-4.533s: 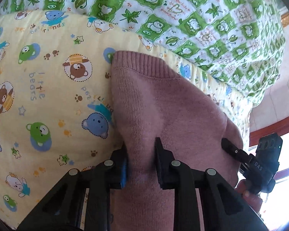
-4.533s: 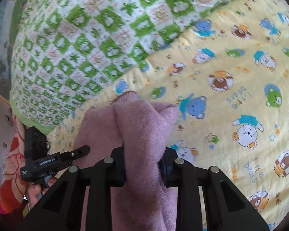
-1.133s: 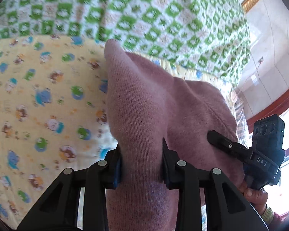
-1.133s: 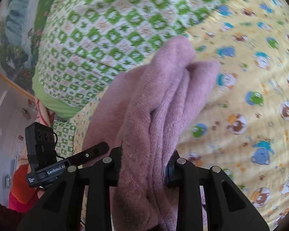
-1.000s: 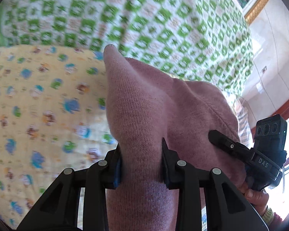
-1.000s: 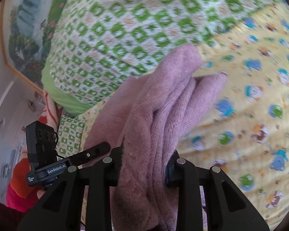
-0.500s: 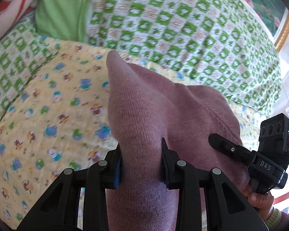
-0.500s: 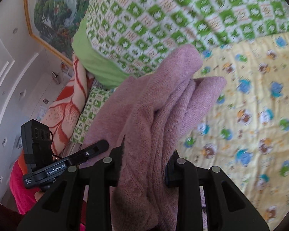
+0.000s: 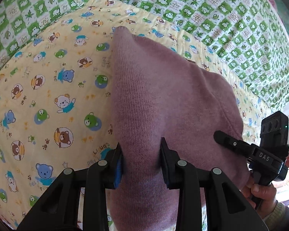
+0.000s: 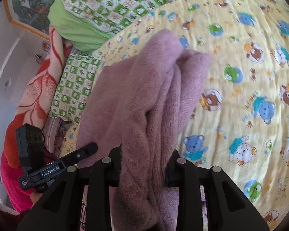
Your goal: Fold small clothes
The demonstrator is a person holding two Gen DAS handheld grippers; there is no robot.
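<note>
The left gripper [image 9: 141,160] is clamped on a bunched fold of the pink sweater [image 9: 163,104]; the right gripper [image 10: 144,165] pinches several thick layers of the same sweater [image 10: 144,96]. The garment hangs between them above the yellow bear-print sheet [image 9: 48,88], its far corner pointing toward 12 o'clock. Bare sheet spreads from 7 to 10 o'clock in the left view. Farther off, the green checked quilt [image 9: 231,19] borders the sheet from 12 to 2.
</note>
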